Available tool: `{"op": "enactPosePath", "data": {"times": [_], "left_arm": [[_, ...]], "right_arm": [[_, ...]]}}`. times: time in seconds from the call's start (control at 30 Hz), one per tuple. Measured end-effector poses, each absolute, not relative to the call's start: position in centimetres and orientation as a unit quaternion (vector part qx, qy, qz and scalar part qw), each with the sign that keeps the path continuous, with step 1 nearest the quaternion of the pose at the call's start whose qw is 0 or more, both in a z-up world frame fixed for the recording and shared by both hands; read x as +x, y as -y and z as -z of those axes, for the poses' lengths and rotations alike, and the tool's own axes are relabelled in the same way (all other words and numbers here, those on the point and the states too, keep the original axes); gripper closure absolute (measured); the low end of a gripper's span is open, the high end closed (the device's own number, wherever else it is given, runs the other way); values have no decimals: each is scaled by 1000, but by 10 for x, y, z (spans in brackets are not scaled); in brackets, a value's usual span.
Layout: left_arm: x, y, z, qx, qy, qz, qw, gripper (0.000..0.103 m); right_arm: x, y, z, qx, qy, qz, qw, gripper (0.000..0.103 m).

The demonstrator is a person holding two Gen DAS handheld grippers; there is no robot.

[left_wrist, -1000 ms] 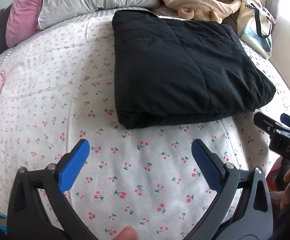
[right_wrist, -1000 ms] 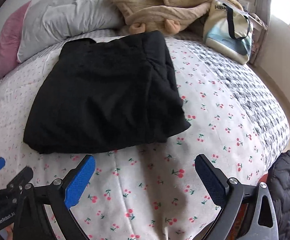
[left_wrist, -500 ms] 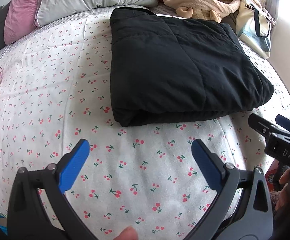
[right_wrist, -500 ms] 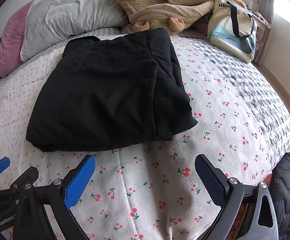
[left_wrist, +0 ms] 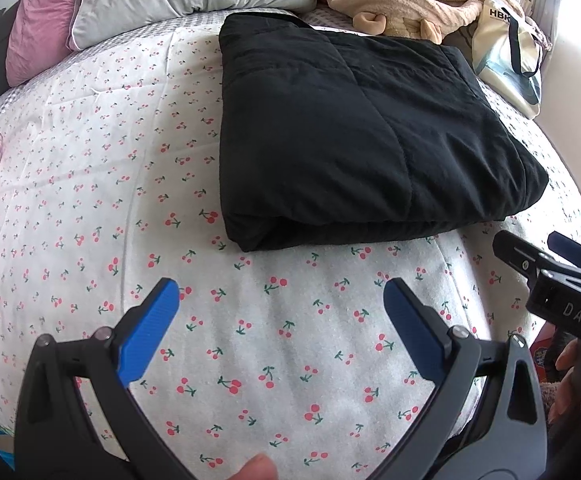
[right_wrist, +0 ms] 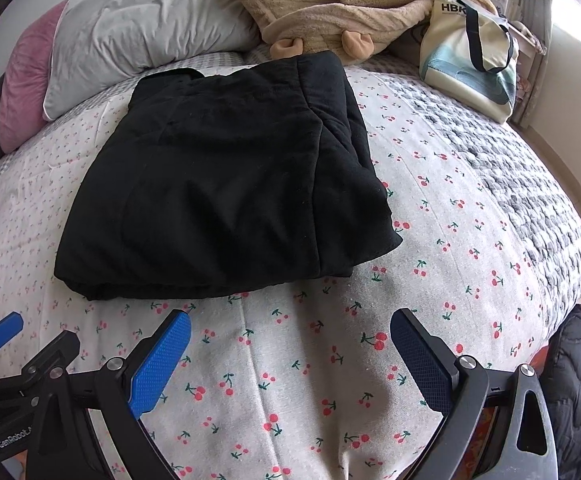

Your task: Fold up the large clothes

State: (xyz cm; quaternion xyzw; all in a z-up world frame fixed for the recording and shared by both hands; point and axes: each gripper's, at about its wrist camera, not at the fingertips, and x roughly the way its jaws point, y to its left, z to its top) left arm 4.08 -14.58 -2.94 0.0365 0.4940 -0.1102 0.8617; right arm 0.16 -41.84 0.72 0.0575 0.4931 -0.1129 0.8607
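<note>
Black folded garment (left_wrist: 354,136) lies flat on the cherry-print bedcover (left_wrist: 90,184), ahead of the left gripper (left_wrist: 280,312) and a little toward its right finger. The blue pads (left_wrist: 148,330) stand wide apart and hold nothing. Beside its right finger, the right gripper (left_wrist: 550,256) shows only from the side.

From the right wrist view, the garment (right_wrist: 226,184) is ahead of the left finger. The right gripper (right_wrist: 290,352) is spread open over bare bedcover (right_wrist: 470,240). Beyond the garment sit a grey pillow (right_wrist: 138,36), a beige robe (right_wrist: 338,4) and a tote bag (right_wrist: 470,52).
</note>
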Motion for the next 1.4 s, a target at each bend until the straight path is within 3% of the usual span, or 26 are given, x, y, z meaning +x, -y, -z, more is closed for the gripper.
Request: {"op": "enactPosePath", "data": {"times": [1.4], "left_arm": [[43,145,32,15,-508,129,852,1]], "right_arm": [[2,414,-5,52,-498,102,860,2]]}}
